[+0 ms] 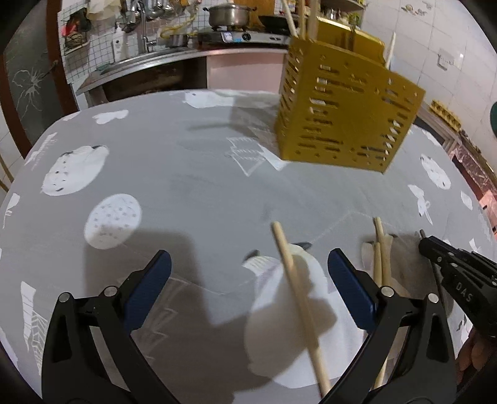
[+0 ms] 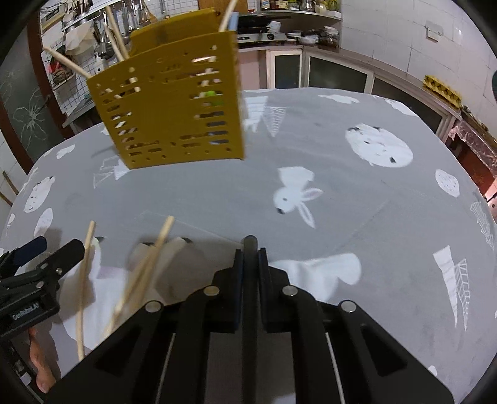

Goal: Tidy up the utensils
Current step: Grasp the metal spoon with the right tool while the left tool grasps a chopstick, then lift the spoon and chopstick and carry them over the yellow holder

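A yellow slotted utensil holder stands on the table at the far side, with several wooden chopsticks sticking out of its top; it also shows in the right wrist view. My left gripper is open and empty, with one loose wooden chopstick lying on the cloth between its fingers. Two more chopsticks lie just to its right. My right gripper is shut on a thin dark metal utensil; it shows at the right edge of the left wrist view.
The table is covered by a grey cloth with white animal prints. A kitchen counter with a sink, stove and pot runs behind it. Cabinets line the far right wall.
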### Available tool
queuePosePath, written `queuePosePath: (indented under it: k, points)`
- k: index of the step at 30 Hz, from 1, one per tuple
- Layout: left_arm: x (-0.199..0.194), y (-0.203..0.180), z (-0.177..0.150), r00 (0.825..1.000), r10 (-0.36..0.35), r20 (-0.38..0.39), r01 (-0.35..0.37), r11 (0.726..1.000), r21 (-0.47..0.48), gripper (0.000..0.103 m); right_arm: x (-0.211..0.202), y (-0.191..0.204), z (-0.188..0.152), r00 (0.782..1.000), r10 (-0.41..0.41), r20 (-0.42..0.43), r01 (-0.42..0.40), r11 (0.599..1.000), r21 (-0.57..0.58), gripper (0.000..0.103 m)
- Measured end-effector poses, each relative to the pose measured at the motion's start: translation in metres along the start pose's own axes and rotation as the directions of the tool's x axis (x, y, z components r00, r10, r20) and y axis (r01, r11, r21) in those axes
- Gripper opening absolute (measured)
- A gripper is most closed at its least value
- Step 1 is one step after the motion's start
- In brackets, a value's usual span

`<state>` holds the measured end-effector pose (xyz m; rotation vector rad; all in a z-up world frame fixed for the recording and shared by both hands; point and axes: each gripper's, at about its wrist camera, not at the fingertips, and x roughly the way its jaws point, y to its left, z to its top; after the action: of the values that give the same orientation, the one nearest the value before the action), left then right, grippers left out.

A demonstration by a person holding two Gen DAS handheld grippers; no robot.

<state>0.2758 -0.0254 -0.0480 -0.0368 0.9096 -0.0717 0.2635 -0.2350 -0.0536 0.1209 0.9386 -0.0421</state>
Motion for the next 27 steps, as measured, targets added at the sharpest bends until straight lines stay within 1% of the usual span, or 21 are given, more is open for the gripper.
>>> queuePosePath:
  k: [1,3,4,5,6,8,9,10,12,13,14,17,23,27]
  points:
    - [0.002,-0.002,0.0,1.0,-0.001,-0.007,0.001,1.0,0.003,0.09,0.0,-0.003,-0.001,1.0,0.003,-0.001,-0.003,1.0,0.005,0.01]
    - [0.006,-0.009,-0.001,0.999,-0.015,-0.037,0.016,1.0,0.016,0.071,0.002,-0.008,-0.002,1.0,0.02,-0.002,-0.02,1.0,0.021,0.01]
    - [0.009,-0.013,-0.002,0.998,-0.017,-0.053,0.019,1.0,0.023,0.067,0.002,-0.01,-0.002,1.0,0.027,-0.002,-0.027,0.999,0.027,0.01]
    - [0.009,-0.017,-0.002,0.999,-0.001,-0.048,0.002,0.999,0.033,0.066,0.003,-0.011,-0.001,1.0,0.031,-0.002,-0.031,0.999,0.031,0.01]
    - [0.009,-0.02,-0.003,0.999,-0.002,-0.045,0.004,0.999,0.039,0.061,0.004,-0.011,0.0,0.999,0.035,-0.004,-0.035,0.999,0.035,0.01]
    - [0.011,-0.022,-0.001,0.999,-0.001,-0.05,0.003,0.999,0.04,0.057,0.007,-0.012,0.003,0.999,0.039,-0.013,-0.038,0.999,0.034,0.01]
    - [0.012,-0.022,0.0,0.999,-0.004,-0.05,0.006,0.999,0.039,0.049,0.008,-0.012,0.003,0.999,0.04,-0.016,-0.04,0.999,0.033,0.01]
    - [0.013,-0.022,0.002,0.999,-0.008,-0.052,0.01,0.999,0.038,0.044,0.009,-0.012,0.005,0.999,0.042,-0.019,-0.042,0.999,0.034,0.01]
    - [0.014,-0.022,0.006,0.998,-0.01,-0.062,0.012,0.999,0.039,0.027,0.008,-0.012,0.006,0.999,0.046,-0.02,-0.045,0.998,0.034,0.01]
    - [0.015,-0.023,0.008,0.998,-0.012,-0.065,0.014,0.999,0.04,0.021,0.008,-0.012,0.007,0.999,0.048,-0.016,-0.047,0.998,0.031,0.01]
    - [0.015,-0.023,0.009,0.997,-0.022,-0.071,0.026,0.999,0.044,0.009,0.006,-0.012,0.006,0.999,0.051,-0.012,-0.051,0.998,0.029,0.01]
    - [0.013,-0.024,0.01,0.997,-0.034,-0.068,0.038,0.998,0.054,0.009,0.0,-0.013,0.003,0.998,0.07,0.006,-0.07,0.997,0.037,0.01]
    - [0.003,-0.027,0.009,0.999,-0.046,-0.021,0.047,0.997,0.065,0.008,-0.021,-0.018,0.002,0.994,0.091,0.06,-0.093,0.995,0.041,0.01]
    - [-0.023,-0.026,0.015,0.997,-0.057,0.055,0.054,0.997,0.058,0.008,-0.042,-0.023,0.005,0.988,0.115,0.106,-0.122,0.991,0.055,0.01]
